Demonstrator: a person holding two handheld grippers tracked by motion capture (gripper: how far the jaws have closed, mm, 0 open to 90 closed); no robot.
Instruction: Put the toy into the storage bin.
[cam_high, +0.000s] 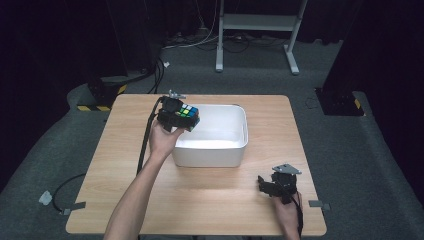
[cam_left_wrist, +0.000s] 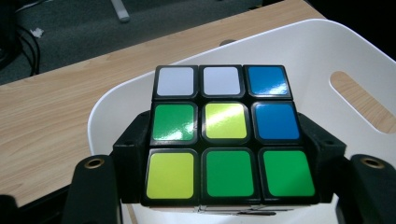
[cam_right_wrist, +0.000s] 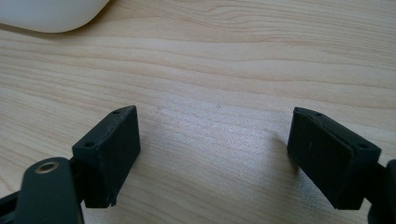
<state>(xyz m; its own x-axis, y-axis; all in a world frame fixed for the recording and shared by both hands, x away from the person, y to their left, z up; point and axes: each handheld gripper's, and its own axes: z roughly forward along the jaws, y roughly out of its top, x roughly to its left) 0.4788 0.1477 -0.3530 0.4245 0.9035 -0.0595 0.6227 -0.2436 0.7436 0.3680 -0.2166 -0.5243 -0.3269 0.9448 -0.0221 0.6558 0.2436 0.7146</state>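
Table (cam_high: 125, 150): light wood top with rounded corners, standing on grey carpet.
Bin (cam_high: 235, 150): white, rectangular, open-topped, placed just behind the table's centre, nearer the far edge than the near one.
Left gripper (cam_high: 187, 120): held up at the bin's far-left corner, jaws clamped on the cube.
Cube (cam_high: 188, 112): puzzle cube with white, blue, green and yellow squares facing up, above the bin's left rim.
Left forearm (cam_high: 135, 195): comes in from the near edge and crosses the table's left half.
Right gripper (cam_high: 267, 187): low over the table near the near-right corner, well apart from the bin; jaw spacing unclear from this height.
Cable (cam_high: 145, 140): black, trailing from the left gripper towards the near edge.
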